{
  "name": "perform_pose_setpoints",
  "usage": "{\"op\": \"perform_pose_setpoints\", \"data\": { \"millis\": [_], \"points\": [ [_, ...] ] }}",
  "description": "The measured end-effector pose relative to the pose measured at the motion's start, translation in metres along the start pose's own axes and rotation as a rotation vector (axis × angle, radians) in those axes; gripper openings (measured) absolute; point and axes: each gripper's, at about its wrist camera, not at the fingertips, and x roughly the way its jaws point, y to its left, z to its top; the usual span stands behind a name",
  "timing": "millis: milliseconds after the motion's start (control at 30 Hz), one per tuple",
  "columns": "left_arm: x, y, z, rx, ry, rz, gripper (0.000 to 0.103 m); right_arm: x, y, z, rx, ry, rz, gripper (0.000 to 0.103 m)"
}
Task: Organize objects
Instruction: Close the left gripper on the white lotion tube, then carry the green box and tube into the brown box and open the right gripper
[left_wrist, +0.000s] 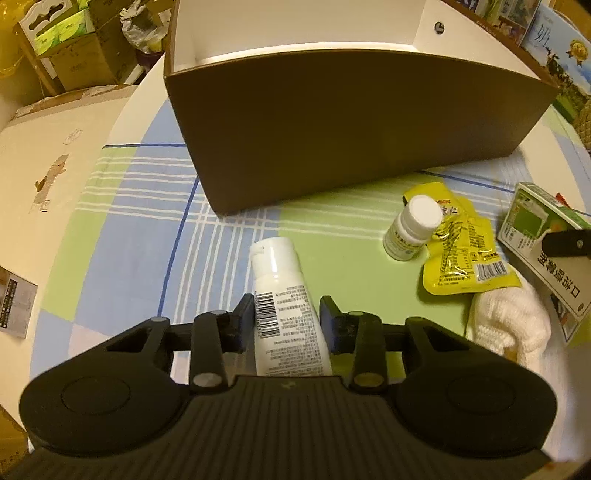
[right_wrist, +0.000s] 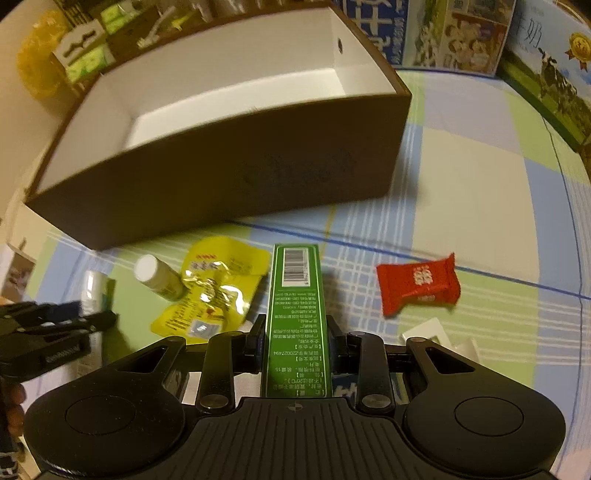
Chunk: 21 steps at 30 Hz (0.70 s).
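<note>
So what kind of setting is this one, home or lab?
Most likely a home: a checked tablecloth covers the table, household items like a small pill bottle and a red candy lie loose, and printed cartons are stacked behind.

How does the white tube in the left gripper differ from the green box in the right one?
The white tube is round and soft-looking with a cap at its far end; the green box is flat-sided, with sharp edges. The tube is white with black print; the box is green with white print. Both carry barcodes and sit lengthwise between gripper fingers, pointing toward the brown box.
</note>
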Motion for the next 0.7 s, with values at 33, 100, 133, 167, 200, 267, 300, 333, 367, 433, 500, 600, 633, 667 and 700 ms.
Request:
{"op": "perform_pose_setpoints", "data": {
  "millis": [33,100,133,167,200,267,300,333,367,433,500,600,633,667,700],
  "points": [
    [-0.001,0.003,-0.001,-0.008,-0.001,-0.010,0.031,-0.003,0.000,0.000,-0.001,-0.013,0.012,0.027],
    [-0.007,0.007,-0.002,-0.020,-0.014,-0.024,0.031,-0.008,0.001,0.002,-0.002,-0.034,0.022,0.027],
    [-0.011,0.008,-0.003,-0.020,-0.023,-0.024,0.031,-0.011,0.001,0.002,-0.002,-0.045,0.028,0.027],
    [-0.014,0.009,-0.003,-0.019,-0.032,-0.023,0.031,-0.015,0.001,0.003,0.000,-0.057,0.034,0.027],
    [-0.018,0.010,-0.002,-0.020,-0.042,-0.026,0.031,-0.018,0.001,0.004,0.000,-0.066,0.039,0.027],
    [-0.026,0.011,0.000,-0.028,-0.062,-0.035,0.031,-0.025,0.002,0.006,0.000,-0.084,0.050,0.027],
    [-0.031,0.011,0.001,-0.031,-0.074,-0.037,0.031,-0.029,0.002,0.006,0.002,-0.091,0.056,0.027],
    [-0.036,0.010,0.001,-0.032,-0.086,-0.038,0.031,-0.032,0.003,0.007,0.003,-0.100,0.064,0.027],
    [-0.042,0.010,0.002,-0.033,-0.098,-0.041,0.031,-0.037,0.003,0.008,0.002,-0.109,0.070,0.027],
    [-0.053,0.010,0.005,-0.032,-0.125,-0.047,0.031,-0.044,0.003,0.009,0.001,-0.125,0.080,0.027],
    [-0.066,0.009,0.008,-0.031,-0.150,-0.052,0.031,-0.051,0.003,0.010,0.002,-0.144,0.091,0.027],
    [-0.079,0.010,0.016,-0.037,-0.182,-0.058,0.031,-0.061,0.003,0.013,-0.002,-0.172,0.098,0.027],
    [-0.082,0.011,0.019,-0.039,-0.192,-0.059,0.031,-0.065,0.003,0.015,-0.002,-0.182,0.099,0.027],
    [-0.085,0.012,0.022,-0.041,-0.201,-0.062,0.031,-0.068,0.002,0.016,-0.003,-0.190,0.102,0.027],
    [-0.090,0.012,0.025,-0.045,-0.213,-0.066,0.031,-0.071,0.002,0.018,-0.003,-0.199,0.105,0.027]
  ]
}}
